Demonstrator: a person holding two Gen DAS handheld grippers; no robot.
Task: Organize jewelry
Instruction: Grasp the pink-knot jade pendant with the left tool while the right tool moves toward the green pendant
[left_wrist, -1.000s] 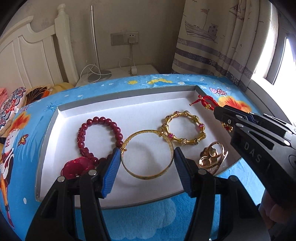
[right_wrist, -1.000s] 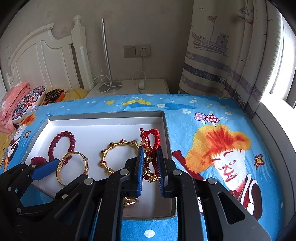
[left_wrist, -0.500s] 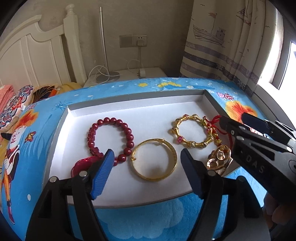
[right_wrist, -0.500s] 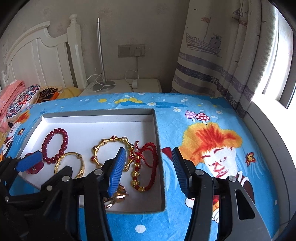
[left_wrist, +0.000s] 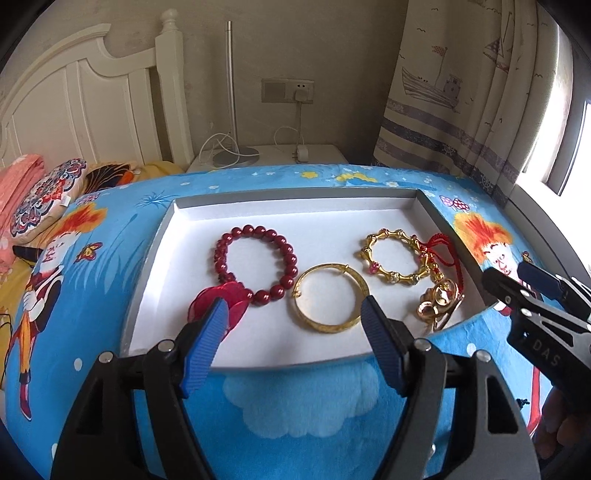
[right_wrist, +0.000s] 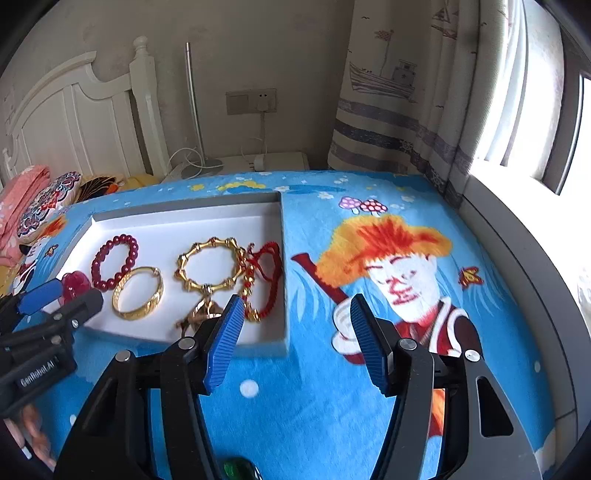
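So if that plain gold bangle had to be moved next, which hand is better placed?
Probably the left. Its open fingers frame the gold bangle in the tray. The right gripper, also open, points past the tray's right edge at the blue blanket.

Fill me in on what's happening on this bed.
A person is sorting jewelry with two handheld grippers. Both the left gripper and right gripper are open and empty, hovering at the near edge of the gray tray. Inside lie a red bead bracelet, a plain gold bangle, a gold bamboo-style bracelet and a red cord bracelet.
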